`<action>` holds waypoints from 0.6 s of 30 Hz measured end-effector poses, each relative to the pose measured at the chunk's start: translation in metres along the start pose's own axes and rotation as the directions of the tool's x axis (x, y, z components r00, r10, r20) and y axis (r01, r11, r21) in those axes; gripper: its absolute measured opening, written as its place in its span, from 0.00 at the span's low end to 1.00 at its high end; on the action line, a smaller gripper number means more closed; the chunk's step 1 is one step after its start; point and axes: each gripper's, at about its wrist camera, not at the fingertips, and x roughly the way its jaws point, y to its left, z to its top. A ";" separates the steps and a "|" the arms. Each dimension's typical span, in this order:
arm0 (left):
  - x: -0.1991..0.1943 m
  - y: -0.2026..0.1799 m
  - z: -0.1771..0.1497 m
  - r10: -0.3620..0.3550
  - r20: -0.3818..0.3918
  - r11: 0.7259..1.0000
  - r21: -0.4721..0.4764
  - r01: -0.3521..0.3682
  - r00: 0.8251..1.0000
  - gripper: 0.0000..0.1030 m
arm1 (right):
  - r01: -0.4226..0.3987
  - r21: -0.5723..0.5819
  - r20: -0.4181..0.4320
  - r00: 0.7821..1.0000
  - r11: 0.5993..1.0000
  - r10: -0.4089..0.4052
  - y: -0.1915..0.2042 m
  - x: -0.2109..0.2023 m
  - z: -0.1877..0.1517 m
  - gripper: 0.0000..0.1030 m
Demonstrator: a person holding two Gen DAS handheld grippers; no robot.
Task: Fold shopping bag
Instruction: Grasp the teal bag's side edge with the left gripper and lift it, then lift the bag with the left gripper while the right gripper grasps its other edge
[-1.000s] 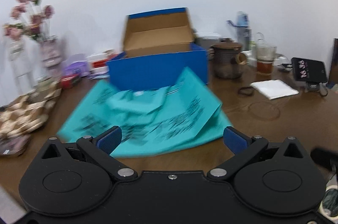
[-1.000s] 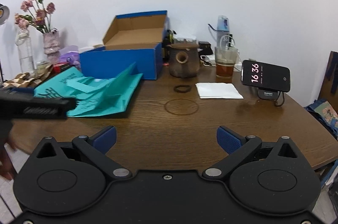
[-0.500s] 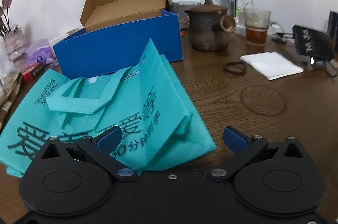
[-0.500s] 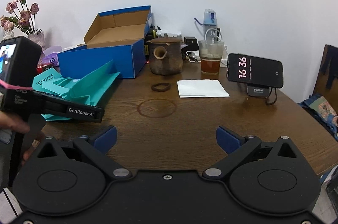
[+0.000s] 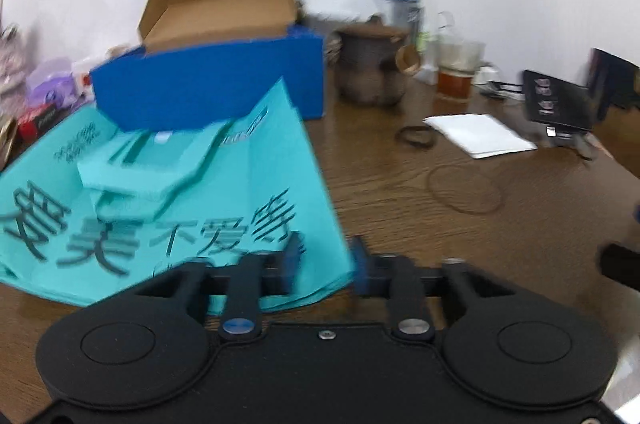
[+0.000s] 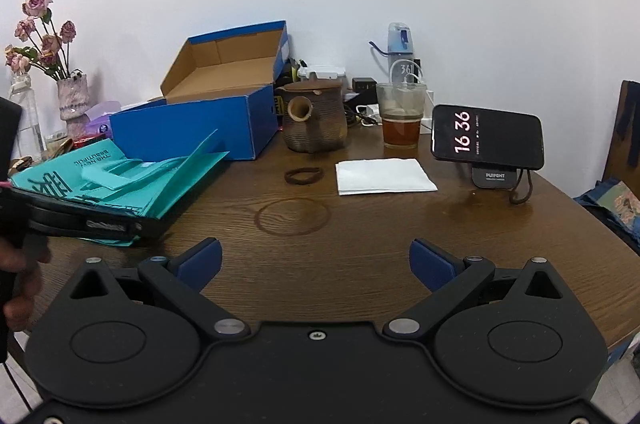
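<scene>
A teal shopping bag (image 5: 168, 208) with dark lettering lies on the brown table, its handles loose on top and one panel standing up. My left gripper (image 5: 326, 262) has its blue pads closed most of the way on the bag's near right corner. The bag also shows at the left of the right wrist view (image 6: 120, 180), with the left gripper's black body across its near edge. My right gripper (image 6: 316, 264) is open and empty above bare table, well to the right of the bag.
An open blue shoe box (image 6: 208, 120) stands behind the bag. A brown teapot (image 6: 314, 120), glass of tea (image 6: 402, 122), hair tie (image 6: 303, 175), white napkin (image 6: 384, 176) and phone on a stand (image 6: 486, 136) lie right. Flower vases (image 6: 72, 96) stand far left.
My left gripper has moved in to the bag's near right corner and its jaws have closed from wide open onto the fabric. My right gripper has stayed open, shifting only slightly.
</scene>
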 end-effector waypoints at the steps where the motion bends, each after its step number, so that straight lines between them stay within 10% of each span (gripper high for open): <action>1: -0.008 0.001 -0.004 -0.019 -0.002 1.000 0.015 0.019 1.000 0.15 | -0.004 -0.006 0.007 1.000 1.000 0.004 0.001 -0.002 0.000 0.99; 11: -0.084 0.026 -0.051 -0.246 -0.024 0.968 0.041 0.247 0.969 0.11 | -0.109 -0.278 0.053 0.990 0.955 0.128 0.016 -0.021 -0.003 0.99; 18: -0.113 0.045 -0.070 -0.335 -0.039 0.937 0.093 0.337 0.941 0.09 | -0.204 -0.787 0.044 0.923 0.582 0.383 0.052 -0.028 -0.008 1.00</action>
